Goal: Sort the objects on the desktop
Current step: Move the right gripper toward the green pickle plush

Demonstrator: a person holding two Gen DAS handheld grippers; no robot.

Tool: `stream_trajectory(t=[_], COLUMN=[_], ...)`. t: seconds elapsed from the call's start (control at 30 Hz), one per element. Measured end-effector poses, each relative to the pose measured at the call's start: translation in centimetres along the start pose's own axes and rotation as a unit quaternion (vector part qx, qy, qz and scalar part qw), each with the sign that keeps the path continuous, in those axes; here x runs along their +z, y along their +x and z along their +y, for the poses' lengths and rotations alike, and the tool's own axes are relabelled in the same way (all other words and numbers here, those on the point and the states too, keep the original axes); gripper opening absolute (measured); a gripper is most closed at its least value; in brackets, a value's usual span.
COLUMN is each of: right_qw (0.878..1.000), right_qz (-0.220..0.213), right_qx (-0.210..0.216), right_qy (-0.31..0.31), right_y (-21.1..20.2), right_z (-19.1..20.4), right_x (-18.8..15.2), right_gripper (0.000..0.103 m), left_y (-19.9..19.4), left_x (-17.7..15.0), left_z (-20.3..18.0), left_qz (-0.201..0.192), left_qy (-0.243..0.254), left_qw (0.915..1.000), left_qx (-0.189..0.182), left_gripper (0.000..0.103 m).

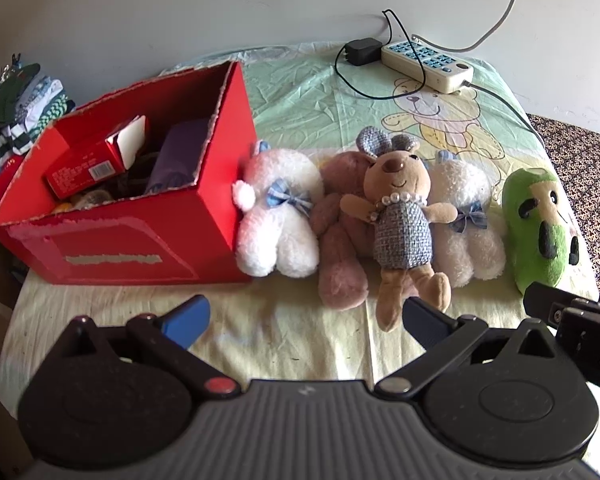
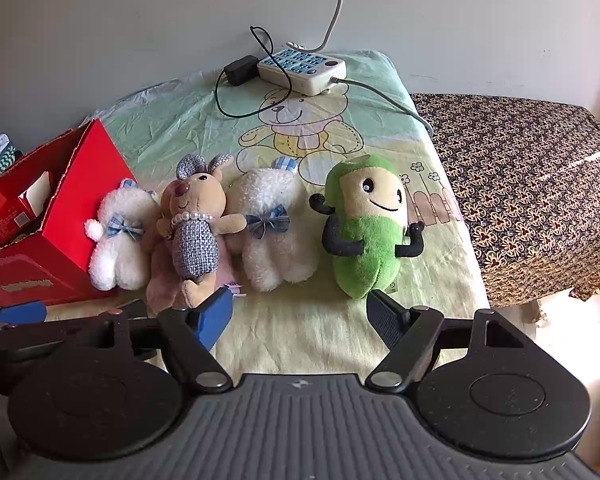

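Hovering — left gripper (image 1: 306,322), jaws apart

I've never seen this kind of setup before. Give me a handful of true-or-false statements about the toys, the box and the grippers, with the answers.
1. The red box is empty. False: it holds a small red carton and other items.
2. The green plush lies at the right end of the toy row. True.
3. The left gripper grips the brown bunny. False: its jaws are open, holding nothing.
4. A power strip lies at the far edge of the table. True.
5. The right gripper is open. True.
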State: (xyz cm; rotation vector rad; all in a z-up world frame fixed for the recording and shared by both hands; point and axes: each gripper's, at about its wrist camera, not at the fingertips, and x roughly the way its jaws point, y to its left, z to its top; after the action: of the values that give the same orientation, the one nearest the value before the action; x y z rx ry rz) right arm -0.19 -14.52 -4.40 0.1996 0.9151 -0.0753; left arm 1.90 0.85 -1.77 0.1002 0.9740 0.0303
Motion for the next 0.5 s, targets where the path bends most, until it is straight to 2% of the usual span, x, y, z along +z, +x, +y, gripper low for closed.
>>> stream_trajectory(t=[0.5], right_qw=[1.000], right_qz=[0.014], right_qx=[-0.003], right_qy=[0.007], right_y=[1.1], right_z=[-0.1], right_x=[0.2], right_gripper=[0.077], left_y=[1.0], left_x=[0.4], left_z=[-0.1], left_qz=[0.010], left_qy=[0.003], left_qw=[0.9999], left_qx=[0.000], left_gripper=[0.102])
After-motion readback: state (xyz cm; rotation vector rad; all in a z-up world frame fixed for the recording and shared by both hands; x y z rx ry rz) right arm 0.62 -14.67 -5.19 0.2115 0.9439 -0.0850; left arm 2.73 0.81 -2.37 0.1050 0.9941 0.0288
